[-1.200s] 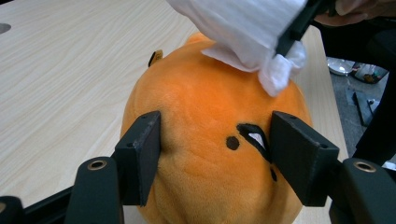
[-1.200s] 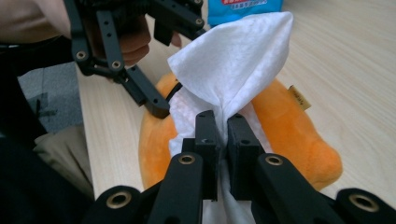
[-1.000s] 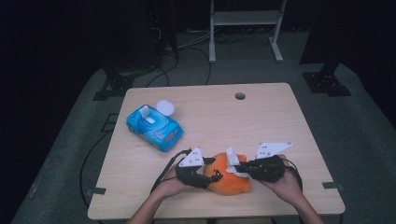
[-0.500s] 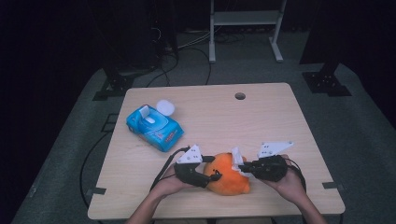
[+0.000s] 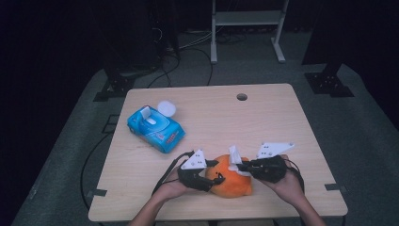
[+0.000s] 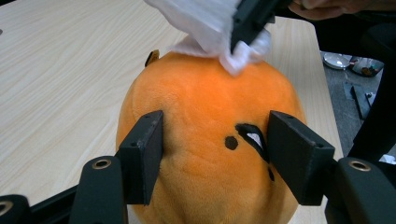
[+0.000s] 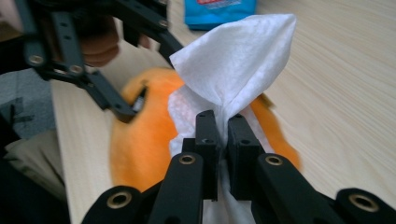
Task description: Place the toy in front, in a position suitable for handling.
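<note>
An orange plush toy [image 5: 233,183] with a small black face lies near the table's front edge. My left gripper [image 5: 212,175] holds it from the left. In the left gripper view both pads press into the plush toy [image 6: 205,121], and the jaws have just closed a little further on it. My right gripper [image 5: 239,165] comes in from the right, shut on a white wipe [image 5: 234,154]. The wipe [image 7: 238,56] sticks up past the right gripper [image 7: 222,126], and its lower part rests on the top of the plush [image 7: 140,140].
A blue wipes packet [image 5: 155,127] with its flap up lies at the table's left, with a round white lid [image 5: 166,108] behind it. The wooden table [image 5: 282,122] has a small hole [image 5: 242,97] near its far edge. Cables and a white stand are on the floor beyond.
The right gripper and its wipe have shifted slightly over the top of the plush. The left gripper has kept its place on the toy.
</note>
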`<state>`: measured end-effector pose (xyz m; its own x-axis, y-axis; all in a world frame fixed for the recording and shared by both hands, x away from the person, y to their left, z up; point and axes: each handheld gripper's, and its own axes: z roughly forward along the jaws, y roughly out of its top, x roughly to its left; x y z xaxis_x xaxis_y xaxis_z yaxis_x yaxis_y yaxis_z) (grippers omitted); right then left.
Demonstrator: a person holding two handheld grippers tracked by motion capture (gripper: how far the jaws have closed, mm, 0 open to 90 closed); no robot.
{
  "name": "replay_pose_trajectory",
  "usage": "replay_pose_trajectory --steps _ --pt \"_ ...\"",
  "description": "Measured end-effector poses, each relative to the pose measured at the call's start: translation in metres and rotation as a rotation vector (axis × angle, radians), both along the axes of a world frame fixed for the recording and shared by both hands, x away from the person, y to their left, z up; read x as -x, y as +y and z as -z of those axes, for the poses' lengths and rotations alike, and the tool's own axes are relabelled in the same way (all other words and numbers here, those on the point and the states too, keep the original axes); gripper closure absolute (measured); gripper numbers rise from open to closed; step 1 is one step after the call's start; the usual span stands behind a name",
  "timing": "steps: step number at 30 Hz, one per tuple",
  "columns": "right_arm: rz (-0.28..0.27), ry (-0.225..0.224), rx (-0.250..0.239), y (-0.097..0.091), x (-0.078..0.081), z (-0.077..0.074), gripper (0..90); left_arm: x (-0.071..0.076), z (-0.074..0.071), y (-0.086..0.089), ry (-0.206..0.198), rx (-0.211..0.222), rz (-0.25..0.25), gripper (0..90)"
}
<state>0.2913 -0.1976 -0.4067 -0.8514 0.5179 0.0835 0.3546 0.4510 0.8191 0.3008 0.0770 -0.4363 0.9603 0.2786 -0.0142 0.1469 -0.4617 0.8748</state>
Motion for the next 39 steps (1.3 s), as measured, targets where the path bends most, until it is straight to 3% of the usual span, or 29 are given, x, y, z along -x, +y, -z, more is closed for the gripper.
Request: replay_pose_trajectory --steps 2,7,11,15,21,25,31,35,36,39 --pt "0.042 0.013 -0.002 -0.012 -0.005 0.004 84.0 0.0 0.0 0.001 0.003 -0.001 0.0 37.3" --pt "0.088 0.05 -0.008 -0.026 -0.012 0.011 84.0 -0.002 0.002 0.003 0.013 0.002 -0.005 37.5" --pt "0.068 0.035 -0.029 -0.02 -0.009 0.005 84.1 -0.003 0.002 0.004 0.013 0.001 -0.002 37.6" --pt "0.054 0.033 -0.012 -0.014 -0.008 0.006 84.0 -0.003 0.004 0.006 0.02 0.001 -0.008 38.0" --pt "0.106 0.067 -0.009 -0.029 -0.017 0.015 84.0 -0.006 0.006 0.009 0.032 0.005 -0.013 38.4" --pt "0.086 0.057 -0.043 -0.024 -0.014 0.009 84.0 -0.007 0.007 0.01 0.036 0.004 -0.014 38.5" --pt "0.095 0.079 -0.012 -0.024 -0.019 0.017 84.1 -0.009 0.008 0.012 0.05 0.008 -0.021 38.6" --pt "0.099 0.083 -0.028 -0.028 -0.017 0.016 84.0 -0.009 0.009 0.013 0.05 0.008 -0.023 38.8" --pt "0.071 0.076 -0.064 -0.026 -0.013 0.011 84.0 -0.009 0.009 0.013 0.054 0.011 -0.024 38.7" --pt "0.044 0.064 -0.067 -0.02 -0.008 0.007 83.9 -0.01 0.01 0.013 0.058 0.015 -0.027 38.8"
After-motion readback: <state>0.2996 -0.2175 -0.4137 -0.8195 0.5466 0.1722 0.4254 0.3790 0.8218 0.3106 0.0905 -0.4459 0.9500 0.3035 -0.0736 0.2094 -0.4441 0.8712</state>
